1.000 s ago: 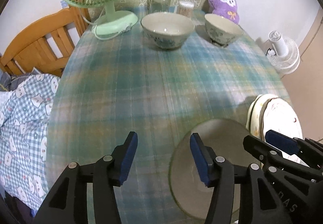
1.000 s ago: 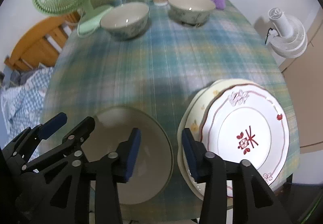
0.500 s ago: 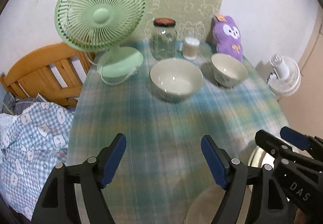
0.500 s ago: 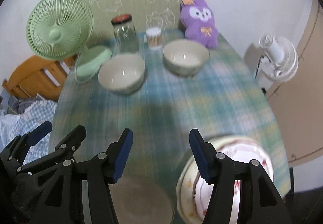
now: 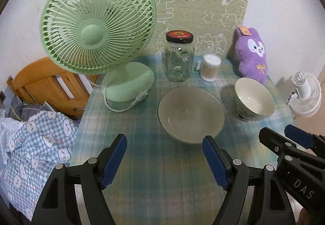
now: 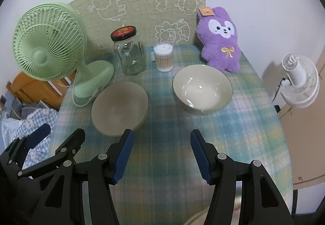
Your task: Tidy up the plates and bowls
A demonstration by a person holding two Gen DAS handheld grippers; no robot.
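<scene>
With both jaws spread and empty, I held the left hand-held gripper [image 5: 164, 161] short of the grey bowl [image 5: 191, 113] at 12 o'clock; the right hand-held gripper [image 6: 161, 156] faced the cream bowl [image 6: 202, 91] at 1 o'clock. Best practice: straddle one rim wall squarely before closing.

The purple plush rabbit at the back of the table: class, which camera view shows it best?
The right wrist view. There the purple plush rabbit stands nearer the centre, whole and facing the camera, with its ears, tag and gold bow clear. The left wrist view pushes it towards the right side, smaller, with a bowl overlapping its feet.
</scene>
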